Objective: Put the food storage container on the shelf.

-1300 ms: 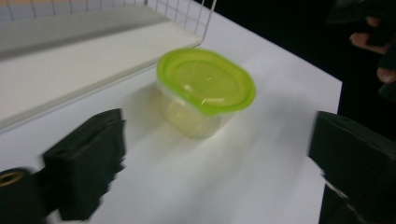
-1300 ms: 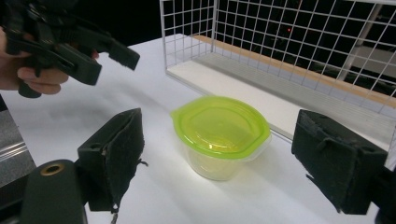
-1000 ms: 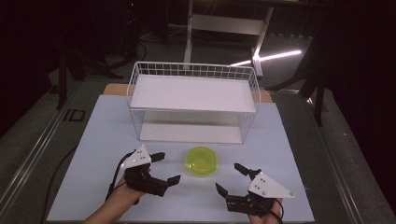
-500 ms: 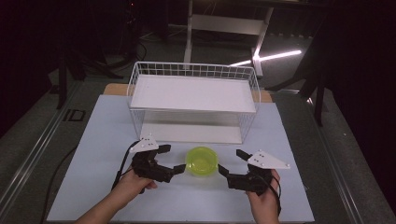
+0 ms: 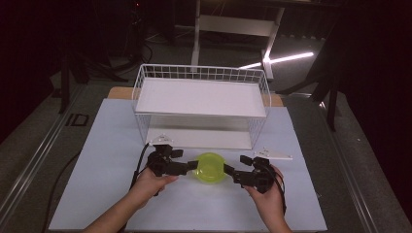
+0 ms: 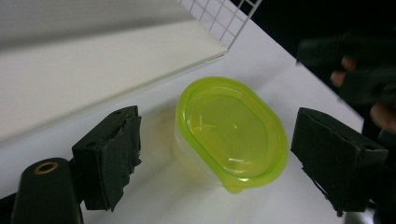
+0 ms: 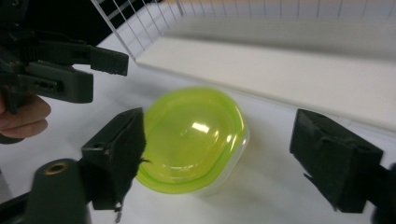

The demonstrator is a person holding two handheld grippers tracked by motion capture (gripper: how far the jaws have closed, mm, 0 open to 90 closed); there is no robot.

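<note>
Padded black fingers (image 6: 109, 156) of the left gripper (image 5: 176, 167) stand wide apart, holding nothing, with a small clear plastic container topped by a yellow-green lid (image 5: 210, 167) lying just ahead between them. The right gripper (image 5: 240, 174) mirrors it from the opposite side, its fingers (image 7: 117, 154) equally spread and empty. The container sits on the pale blue surface (image 5: 107, 145), midway between both hands, just in front of a white wire basket rack (image 5: 201, 97). Its rounded-oblong lid runs roughly along the left gripper's line of sight. Whether any finger touches it is hard to judge; the base is largely hidden beneath the lid.
</note>
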